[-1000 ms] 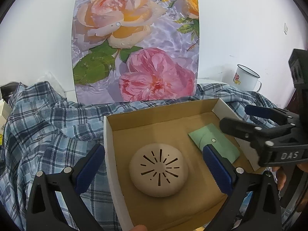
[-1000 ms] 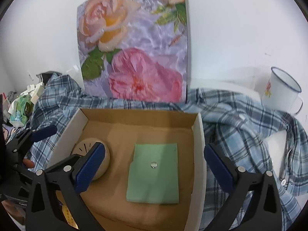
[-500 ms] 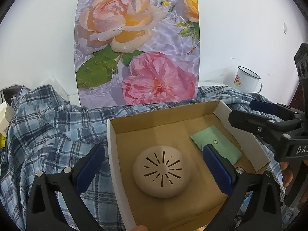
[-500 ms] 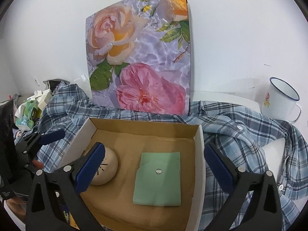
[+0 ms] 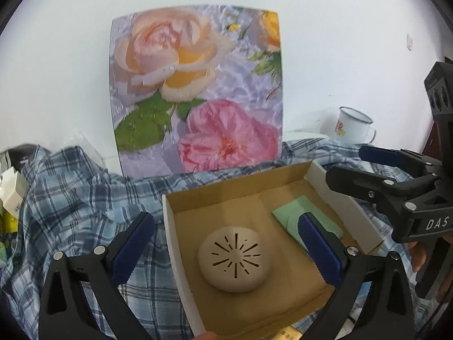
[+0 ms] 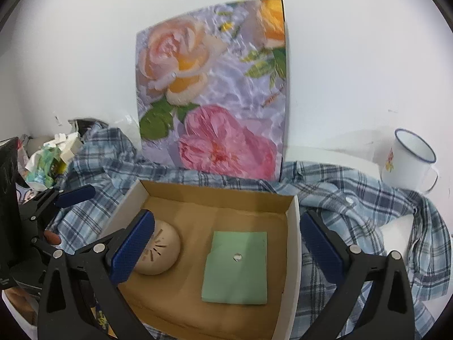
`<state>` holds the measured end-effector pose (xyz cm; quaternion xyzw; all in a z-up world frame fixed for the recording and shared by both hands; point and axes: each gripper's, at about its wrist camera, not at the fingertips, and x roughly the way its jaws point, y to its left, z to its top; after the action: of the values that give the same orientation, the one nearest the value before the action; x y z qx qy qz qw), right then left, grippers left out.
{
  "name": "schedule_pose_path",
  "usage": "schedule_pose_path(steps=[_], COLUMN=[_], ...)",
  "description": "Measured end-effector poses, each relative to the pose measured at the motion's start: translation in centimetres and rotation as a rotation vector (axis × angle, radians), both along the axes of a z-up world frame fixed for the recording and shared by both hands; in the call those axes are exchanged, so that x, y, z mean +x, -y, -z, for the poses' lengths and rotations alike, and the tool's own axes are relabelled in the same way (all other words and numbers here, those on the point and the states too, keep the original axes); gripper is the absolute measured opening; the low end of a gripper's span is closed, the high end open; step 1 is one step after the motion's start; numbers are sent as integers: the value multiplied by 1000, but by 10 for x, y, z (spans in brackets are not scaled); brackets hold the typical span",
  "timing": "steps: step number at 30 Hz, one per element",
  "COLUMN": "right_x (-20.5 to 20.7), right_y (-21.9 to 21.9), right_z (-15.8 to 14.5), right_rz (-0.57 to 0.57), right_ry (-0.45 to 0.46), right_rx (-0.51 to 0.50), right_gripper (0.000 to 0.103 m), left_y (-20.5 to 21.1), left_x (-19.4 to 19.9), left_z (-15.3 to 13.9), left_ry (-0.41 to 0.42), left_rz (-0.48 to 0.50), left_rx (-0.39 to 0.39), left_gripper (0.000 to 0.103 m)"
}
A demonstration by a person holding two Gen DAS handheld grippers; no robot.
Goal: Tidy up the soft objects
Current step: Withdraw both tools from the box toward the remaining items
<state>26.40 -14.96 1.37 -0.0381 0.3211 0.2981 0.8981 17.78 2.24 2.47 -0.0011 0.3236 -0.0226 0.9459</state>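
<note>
An open cardboard box (image 5: 170, 226) (image 6: 294, 240) rests on a blue plaid shirt (image 5: 70, 198) (image 6: 354, 206). Inside lie a beige dome with slits (image 5: 233, 257) (image 6: 164, 252) and a flat green pouch with a snap (image 5: 294, 215) (image 6: 236, 263). My left gripper (image 5: 226, 249) is open and empty above the dome; it also shows at the left of the right wrist view (image 6: 70, 195). My right gripper (image 6: 226, 243) is open and empty above the box; it also shows at the right of the left wrist view (image 5: 368, 164).
A floral board (image 5: 198, 93) (image 6: 215, 90) leans on the white wall behind the box. A white enamel mug (image 5: 354, 126) (image 6: 407, 161) stands at the right. Crumpled packaging (image 6: 48, 158) and a small white box (image 5: 12, 192) lie at the left.
Both grippers have pulled back and up from the box, so it looks smaller and lower. The dome and pouch have not moved.
</note>
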Motion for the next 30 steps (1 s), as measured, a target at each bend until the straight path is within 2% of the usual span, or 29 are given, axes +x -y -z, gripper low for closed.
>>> schedule_pose_path(steps=[6, 12, 14, 23, 30], right_x=[-10, -34, -46, -100, -135], right_y=[13, 40, 45, 54, 58], right_z=[-35, -77, -86, -95, -81], right_rz=[-6, -9, -15, -33, -35], right_ry=[46, 95, 104, 156, 144], right_rx=[31, 110, 120, 70, 52], right_gripper=[102, 102, 102, 102, 102], left_y=[7, 10, 10, 0, -4], left_x=[-13, -38, -49, -91, -111], left_z=[-29, -70, -81, -96, -81], left_ry=[25, 92, 114, 168, 159], left_rz=[34, 108, 121, 152, 198], left_rx=[3, -72, -74, -85, -73], left_gripper=[103, 103, 103, 103, 103])
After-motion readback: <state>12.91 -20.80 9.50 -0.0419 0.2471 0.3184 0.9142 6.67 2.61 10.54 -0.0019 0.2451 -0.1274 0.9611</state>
